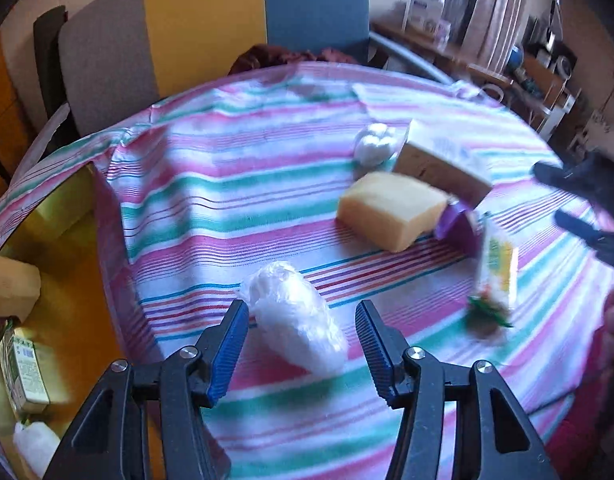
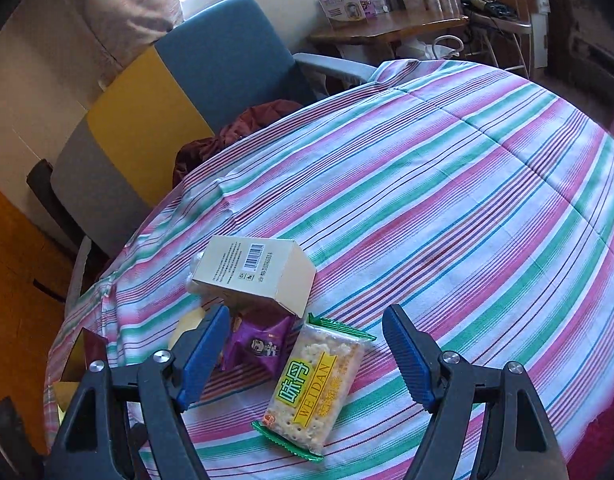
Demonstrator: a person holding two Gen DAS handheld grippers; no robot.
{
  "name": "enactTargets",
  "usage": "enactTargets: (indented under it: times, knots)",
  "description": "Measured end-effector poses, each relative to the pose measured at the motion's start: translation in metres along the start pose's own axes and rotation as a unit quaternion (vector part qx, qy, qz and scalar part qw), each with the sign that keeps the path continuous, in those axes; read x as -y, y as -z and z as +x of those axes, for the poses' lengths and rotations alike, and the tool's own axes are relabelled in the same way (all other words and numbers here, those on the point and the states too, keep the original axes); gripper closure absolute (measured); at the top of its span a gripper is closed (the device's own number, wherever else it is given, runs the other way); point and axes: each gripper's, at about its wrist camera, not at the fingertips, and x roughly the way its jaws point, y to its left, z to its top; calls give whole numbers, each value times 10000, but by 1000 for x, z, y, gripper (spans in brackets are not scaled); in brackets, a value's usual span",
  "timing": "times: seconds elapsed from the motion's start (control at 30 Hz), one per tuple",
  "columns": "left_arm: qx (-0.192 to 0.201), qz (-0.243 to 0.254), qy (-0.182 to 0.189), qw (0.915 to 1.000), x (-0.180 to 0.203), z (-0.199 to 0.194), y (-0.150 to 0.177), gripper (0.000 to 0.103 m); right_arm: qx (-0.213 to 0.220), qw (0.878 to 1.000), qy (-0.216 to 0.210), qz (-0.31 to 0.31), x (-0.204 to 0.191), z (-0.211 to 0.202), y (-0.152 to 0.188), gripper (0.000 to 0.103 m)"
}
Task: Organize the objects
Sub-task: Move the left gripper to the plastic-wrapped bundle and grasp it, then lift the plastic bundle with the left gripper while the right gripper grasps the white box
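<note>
two grippers over a round table draped in a striped cloth [image 2: 447, 184]. left gripper [image 1: 302, 322] spread wide, blue pads [image 1: 229, 350] apart, straddling a white plastic-wrapped bundle [image 1: 295, 316] without touching it; bundle lying near the table's near edge, tilted across the stripes. further in, toward the middle: yellow sponge block [image 1: 391, 210], flat on the cloth, its far corner just beside a cream box [image 1: 443, 168]. small white wrapped lump [image 1: 375, 144] behind the sponge, close against the box's left end. purple packet [image 1: 455, 226] wedged between sponge and box, touching the sponge's right side. cracker pack [image 1: 497, 276] to the right of it, blurred, seemingly tipped up on its end near the right edge.

right gripper [image 2: 307, 346] likewise gaping, holding nothing, poised above the cracker pack [image 2: 313, 388], which lies flat with green crimped ends and yellow label up. purple packet [image 2: 259, 346] just beside the pack's left, partly behind the left blue pad [image 2: 203, 356]. box [image 2: 255, 272] behind both, barcode side up, one end flap open toward the packet. sliver of sponge [image 2: 187, 326] peeking out left of the pad.

off the table's left edge, in the left view: yellowish floor, a brown paper lump [image 1: 11, 284], a green-and-white carton [image 1: 25, 372]. beyond the far edge: chair [image 2: 211, 80] in grey, yellow and blue panels, dark red fabric [image 2: 235, 132] heaped on its seat.
</note>
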Motion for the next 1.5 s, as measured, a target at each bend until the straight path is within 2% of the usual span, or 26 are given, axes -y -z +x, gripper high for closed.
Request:
enactTargets:
  times: [0.07, 0.1, 0.17, 0.3, 0.37, 0.43, 0.47, 0.9, 0.97, 1.07, 1.13, 1.27, 1.33, 1.43, 1.5]
  knots:
    - [7, 105, -44, 9999, 5, 9, 2, 50, -13, 10000, -28, 51, 1, 1, -1, 23]
    - [39, 189, -45, 9998, 7, 13, 3, 65, -29, 10000, -29, 56, 1, 2, -2, 23]
    - [152, 260, -47, 9995, 12, 13, 9, 66, -55, 10000, -19, 52, 1, 5, -3, 23]
    - [409, 464, 266, 9977, 20, 3, 26, 66, -57, 10000, -4, 77, 3, 6, -4, 23]
    - [447, 555, 339, 9969, 23, 4, 36, 66, -63, 9999, -2, 118, 4, 7, -5, 23]
    - [302, 435, 468, 9975, 20, 10, 43, 67, -88, 9999, -6, 139, 6, 8, -5, 23]
    - [398, 411, 487, 9972, 20, 10, 43, 67, -100, 9998, -2, 142, 6, 9, -5, 23]
    - [765, 723, 263, 9941, 26, 13, 52, 67, -254, 9996, 38, -84, -4, 14, 0, 23]
    - [796, 734, 253, 9938, 26, 13, 54, 67, -411, 9988, 0, -252, -11, 19, 2, 23]
    - [833, 731, 267, 9935, 25, 13, 55, 67, -437, 9954, 103, -843, -32, 21, 3, 21]
    - [855, 732, 268, 9933, 26, 13, 56, 67, -437, 9875, 229, -1494, -51, 25, -1, 16]
    - [882, 712, 294, 9931, 25, 13, 56, 67, -424, 9593, 560, -2735, -81, 45, -13, 12]
    - [891, 705, 307, 9931, 25, 13, 57, 67, -516, 9470, 635, -3105, -89, 57, -18, 7]
    - [899, 686, 334, 9930, 24, 13, 56, 67, -688, 9228, 876, -3689, -104, 82, -22, 6]
    - [902, 684, 339, 9930, 24, 13, 56, 67, -825, 9108, 919, -3938, -111, 97, -22, 4]
